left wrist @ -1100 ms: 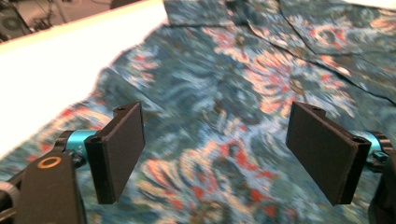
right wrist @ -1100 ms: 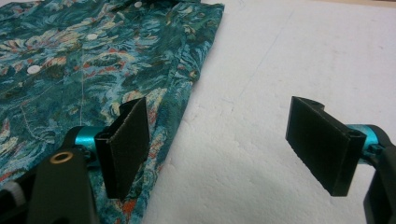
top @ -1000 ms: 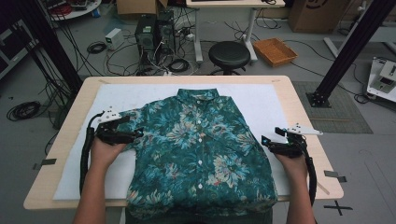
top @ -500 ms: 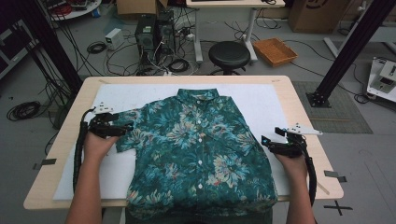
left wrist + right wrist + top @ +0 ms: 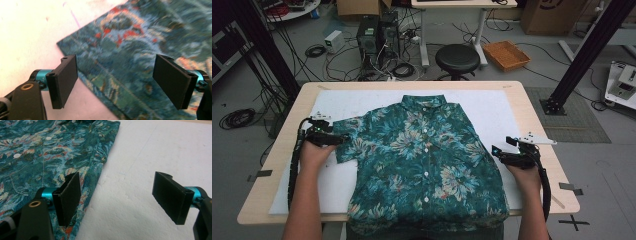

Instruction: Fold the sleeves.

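A teal floral short-sleeved shirt [image 5: 422,165] lies flat and buttoned on a white mat [image 5: 357,102], collar at the far side and hem hanging over the near table edge. My left gripper [image 5: 341,140] is open at the end of the shirt's left sleeve. In the left gripper view the sleeve [image 5: 130,50] runs between and under the spread jaws of that gripper [image 5: 116,72]. My right gripper [image 5: 496,151] is open at the shirt's right side. In its own view that gripper [image 5: 120,192] has one jaw over the shirt's edge [image 5: 75,157] and the other over bare mat [image 5: 150,157].
The mat covers most of a wooden table [image 5: 537,115]. Behind the table on the floor are a black stool [image 5: 457,57], a wicker basket [image 5: 506,54], computer towers [image 5: 374,32] and loose cables. A black frame post [image 5: 582,55] rises at the right.
My left gripper has moved left and slightly away from me, from over the sleeve to its outer end. The right gripper has stayed put.
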